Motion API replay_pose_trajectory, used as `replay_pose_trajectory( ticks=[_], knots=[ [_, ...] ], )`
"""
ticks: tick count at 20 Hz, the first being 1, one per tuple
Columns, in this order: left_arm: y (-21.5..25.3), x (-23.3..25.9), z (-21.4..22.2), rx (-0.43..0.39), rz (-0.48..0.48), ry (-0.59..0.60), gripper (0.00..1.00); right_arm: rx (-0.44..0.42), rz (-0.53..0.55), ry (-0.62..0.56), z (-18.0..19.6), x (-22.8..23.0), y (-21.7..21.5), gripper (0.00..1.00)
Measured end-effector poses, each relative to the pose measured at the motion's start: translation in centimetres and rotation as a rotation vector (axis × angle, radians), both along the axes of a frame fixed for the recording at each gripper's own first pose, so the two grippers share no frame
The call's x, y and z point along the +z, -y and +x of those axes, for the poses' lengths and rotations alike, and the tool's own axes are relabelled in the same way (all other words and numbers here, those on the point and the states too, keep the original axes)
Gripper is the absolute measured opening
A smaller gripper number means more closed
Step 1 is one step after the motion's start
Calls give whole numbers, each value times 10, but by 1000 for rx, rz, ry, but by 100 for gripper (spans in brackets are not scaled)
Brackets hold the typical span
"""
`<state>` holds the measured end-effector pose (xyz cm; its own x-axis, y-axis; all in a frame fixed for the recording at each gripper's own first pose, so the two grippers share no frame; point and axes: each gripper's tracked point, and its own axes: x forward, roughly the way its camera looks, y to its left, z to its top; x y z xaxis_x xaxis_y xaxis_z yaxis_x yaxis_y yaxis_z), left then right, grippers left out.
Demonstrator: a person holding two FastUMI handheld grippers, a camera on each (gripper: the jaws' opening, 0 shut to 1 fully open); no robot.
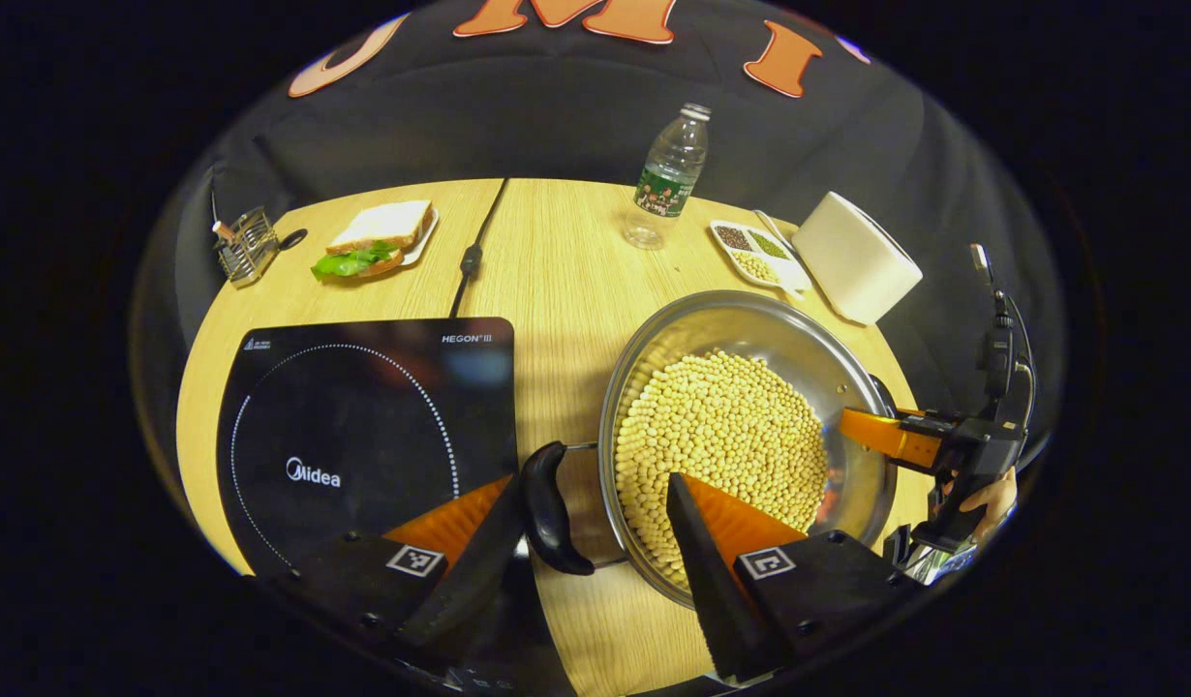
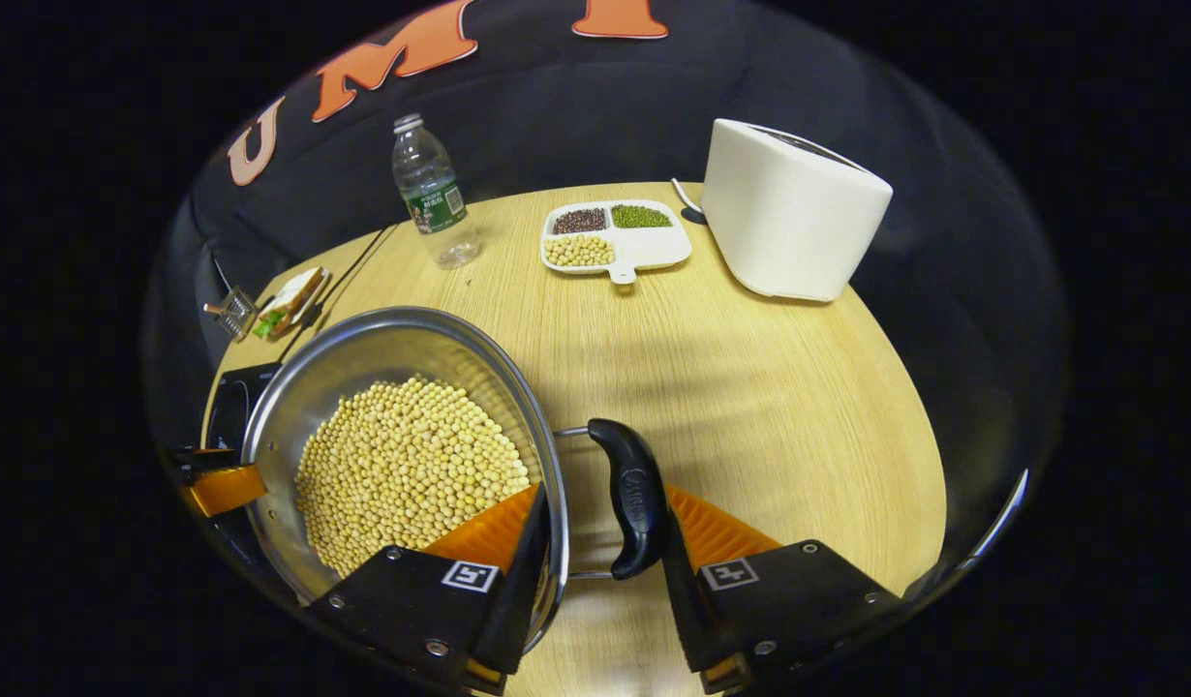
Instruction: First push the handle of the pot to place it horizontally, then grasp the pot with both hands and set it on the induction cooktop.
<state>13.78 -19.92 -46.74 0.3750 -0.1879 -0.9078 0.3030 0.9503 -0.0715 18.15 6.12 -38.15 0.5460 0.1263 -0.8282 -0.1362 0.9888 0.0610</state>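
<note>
A steel pot [image 1: 750,324] [image 2: 382,339] full of soybeans [image 1: 721,436] rests on the wooden table, right of the black induction cooktop [image 1: 363,426] [image 2: 226,407]. My left gripper [image 1: 593,484] is open around the pot's near black handle [image 1: 549,508]. Its left finger touches the handle, while its right finger hangs over the beans, apart from the rim. In the right gripper view, my right gripper [image 2: 603,494] clamps the opposite handle [image 2: 634,499], one finger against the inner wall, the other on the handle's outside. The left gripper view shows the right gripper [image 1: 871,431] across the pot.
At the back stand a water bottle [image 1: 668,174] [image 2: 431,194], a divided dish of beans [image 1: 755,254] [image 2: 610,237] and a white appliance [image 1: 857,257] [image 2: 789,208]. A sandwich plate [image 1: 378,237], a wire rack [image 1: 247,244] and the cooktop's cable [image 1: 474,257] lie behind the cooktop.
</note>
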Motion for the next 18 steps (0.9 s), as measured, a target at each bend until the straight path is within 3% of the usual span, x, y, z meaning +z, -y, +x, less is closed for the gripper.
replay_pose_trajectory(
  ticks=[1, 2, 3, 5, 7, 10, 12, 13, 18],
  knots=[
    [4, -4, -1, 4, -12, -11, 99, -8, -9, 4, 1, 0, 1, 60],
    [4, -11, -4, 28, -13, -51, 92, -7, -20, 11, -1, 2, 3, 60],
    [-1, -15, -9, 57, 3, -85, 91, -10, -23, 12, -2, 2, 3, 57],
    [2, -16, -4, 38, -3, -105, 67, -23, -14, 10, -4, 0, 3, 60],
    [0, -18, -2, 38, 2, -126, 65, -36, -8, 8, -6, -1, 3, 58],
    [-1, -14, -6, 60, -4, -122, 50, -66, 13, 0, -11, 2, 3, 53],
    [-1, -3, -10, 42, -7, -114, 50, -71, 21, 14, -8, 8, 6, 47],
    [0, 6, -10, 39, -14, -110, 49, -78, 30, 16, -8, 13, 7, 51],
    [-5, 51, -5, 17, -38, -78, 49, -107, 58, 56, -13, 10, 7, 51]
  ],
)
